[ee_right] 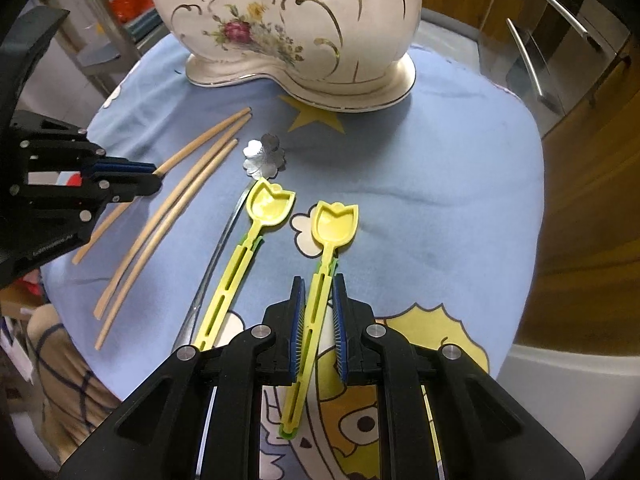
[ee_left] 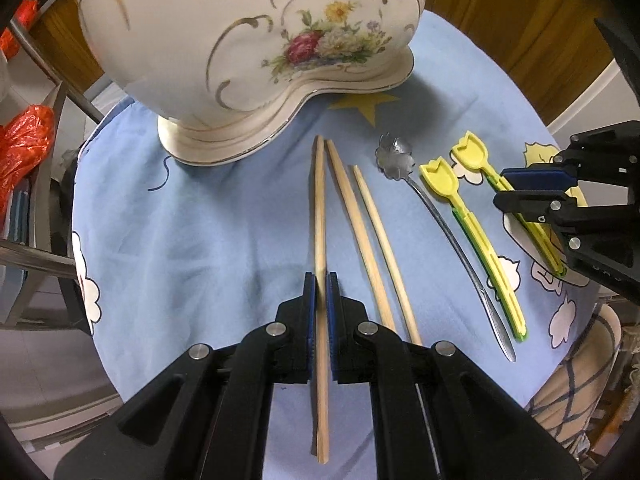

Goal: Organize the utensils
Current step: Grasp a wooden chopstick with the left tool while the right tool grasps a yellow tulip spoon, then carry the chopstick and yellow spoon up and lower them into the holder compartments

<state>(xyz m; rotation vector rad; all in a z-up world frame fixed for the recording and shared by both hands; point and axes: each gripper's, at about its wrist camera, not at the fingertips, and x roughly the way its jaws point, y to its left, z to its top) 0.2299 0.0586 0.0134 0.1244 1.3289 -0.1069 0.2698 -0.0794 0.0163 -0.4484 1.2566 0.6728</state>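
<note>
Your left gripper (ee_left: 321,292) has its fingers closed tight on the leftmost pale wooden chopstick (ee_left: 319,216), gripped past its middle toward the near end; lift it level so the far tip clears the blue cartoon-print cloth (ee_left: 200,220) on the bench. Your right gripper (ee_right: 319,300) straddles the handle of the right-hand yellow tulip-shaped plastic spoon (ee_right: 326,264), fingers narrow but with a gap on the right side; close squarely before raising it toward the cream floral ceramic pot (ee_right: 288,20).

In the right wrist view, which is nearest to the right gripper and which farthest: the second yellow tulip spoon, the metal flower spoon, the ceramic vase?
1. Second yellow tulip spoon, just left of the right gripper.
2. Metal flower spoon, its head farther left and ahead.
3. Ceramic vase, at the cloth's far edge.
</note>
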